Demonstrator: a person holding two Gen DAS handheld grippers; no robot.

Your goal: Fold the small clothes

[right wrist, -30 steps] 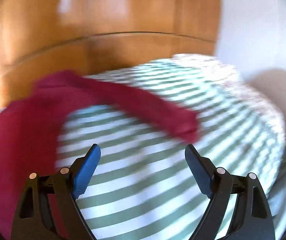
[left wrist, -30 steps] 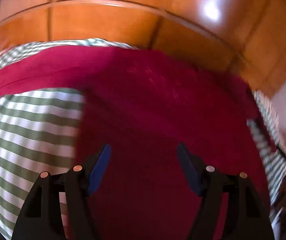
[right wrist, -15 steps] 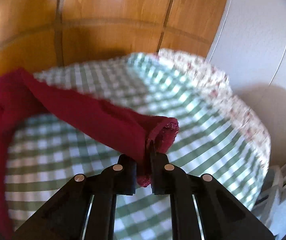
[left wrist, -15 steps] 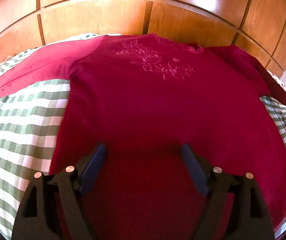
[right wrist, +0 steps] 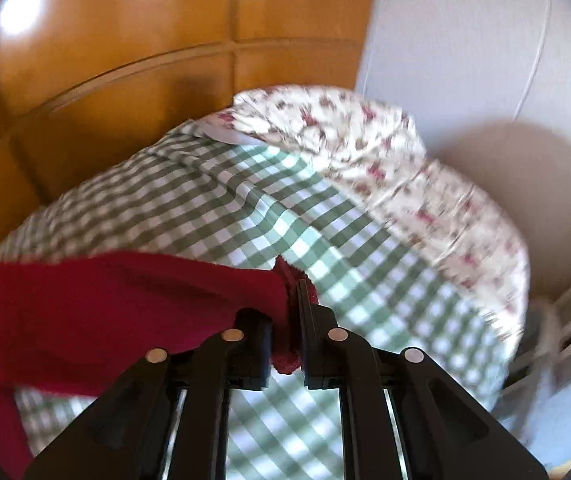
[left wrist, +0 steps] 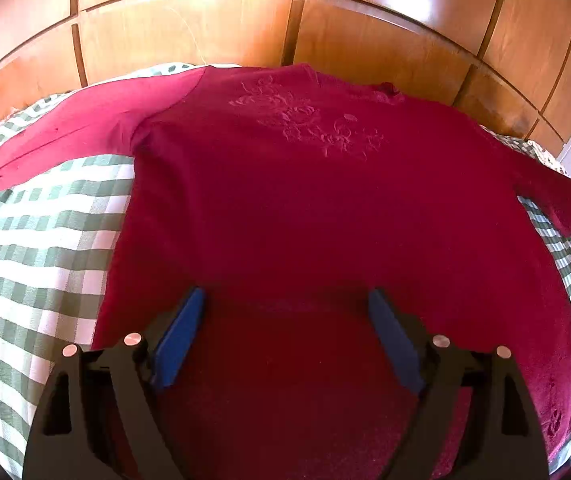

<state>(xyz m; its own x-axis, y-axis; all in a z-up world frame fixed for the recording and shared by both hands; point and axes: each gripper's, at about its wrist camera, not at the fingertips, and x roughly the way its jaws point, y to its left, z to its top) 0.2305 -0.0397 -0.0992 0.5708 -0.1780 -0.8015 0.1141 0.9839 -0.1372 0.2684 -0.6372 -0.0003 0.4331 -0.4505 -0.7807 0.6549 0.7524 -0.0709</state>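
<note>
The top (left wrist: pixel 285 208) is showing deep crimson, with a flower motif (left wrist: pixel 309 128) stitched in the same red on its chest. The cloth (left wrist: pixel 33 240) under it is showing green and white checks. A second fabric (right wrist: pixel 365 144) at the far edge is showing white with small red and brownish flowers. The panels (left wrist: pixel 189 32) behind are glowing orange-brown. The wall (right wrist: pixel 465 40) is looking white. The grippers are showing black with blue pads (left wrist: pixel 177 340).

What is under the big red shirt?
The red shirt lies on a green-and-white checked cloth, which shows at both sides. Whatever sits beneath the shirt's middle is covered, so I cannot see it.
</note>
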